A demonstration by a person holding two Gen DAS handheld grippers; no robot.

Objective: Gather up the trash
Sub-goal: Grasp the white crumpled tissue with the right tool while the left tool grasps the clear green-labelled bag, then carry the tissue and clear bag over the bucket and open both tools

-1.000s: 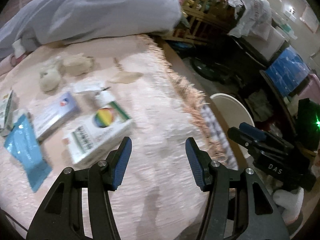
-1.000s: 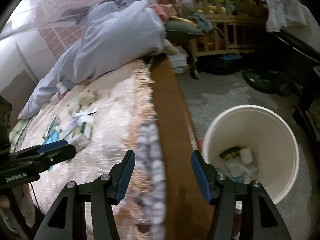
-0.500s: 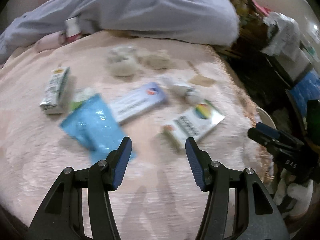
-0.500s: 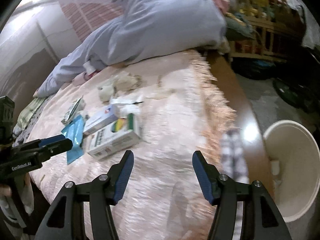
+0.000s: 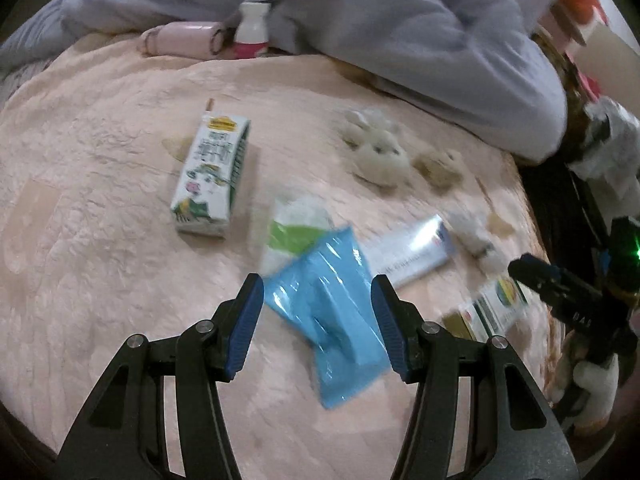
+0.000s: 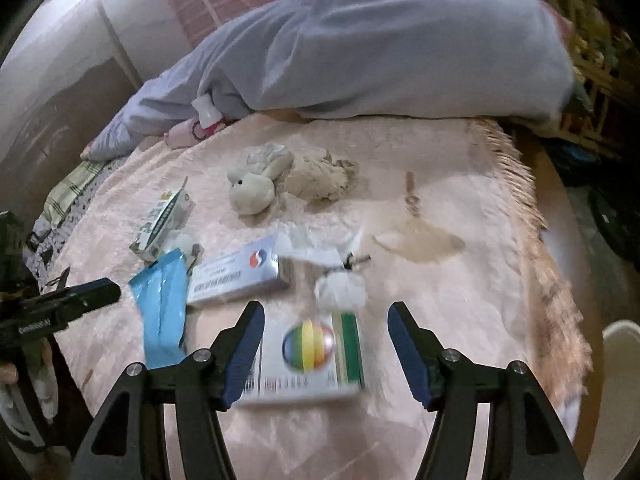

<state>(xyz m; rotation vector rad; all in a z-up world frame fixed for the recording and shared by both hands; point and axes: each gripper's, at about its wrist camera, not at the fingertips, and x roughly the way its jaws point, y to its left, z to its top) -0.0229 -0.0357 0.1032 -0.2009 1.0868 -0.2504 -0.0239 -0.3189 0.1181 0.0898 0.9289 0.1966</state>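
Trash lies on a pink bedspread (image 5: pixel 100 272). My left gripper (image 5: pixel 318 320) is open, its jaws either side of a blue plastic wrapper (image 5: pixel 332 320), just above it. Beyond lie a green-and-white packet (image 5: pixel 294 228), a milk carton (image 5: pixel 212 176), a silver-blue box (image 5: pixel 412 252) and crumpled tissues (image 5: pixel 378 152). My right gripper (image 6: pixel 324 352) is open over a white box with a rainbow ball (image 6: pixel 308 356); that box shows in the left wrist view (image 5: pixel 492 308). The blue wrapper (image 6: pixel 162 304), silver-blue box (image 6: pixel 236 276), carton (image 6: pixel 162 220) and tissues (image 6: pixel 288 180) show in the right wrist view.
A grey-blue duvet (image 6: pixel 380 40) is heaped along the far side of the bed. A white-capped bottle (image 5: pixel 252 28) and a pink item lie against it. The bedspread's fringe (image 6: pixel 520 184) marks the right edge. A white bin rim (image 6: pixel 622 360) shows low right.
Both grippers have swung left from the bin and bed edge onto the bed. The left now straddles the blue wrapper; the right now hangs over the rainbow box.
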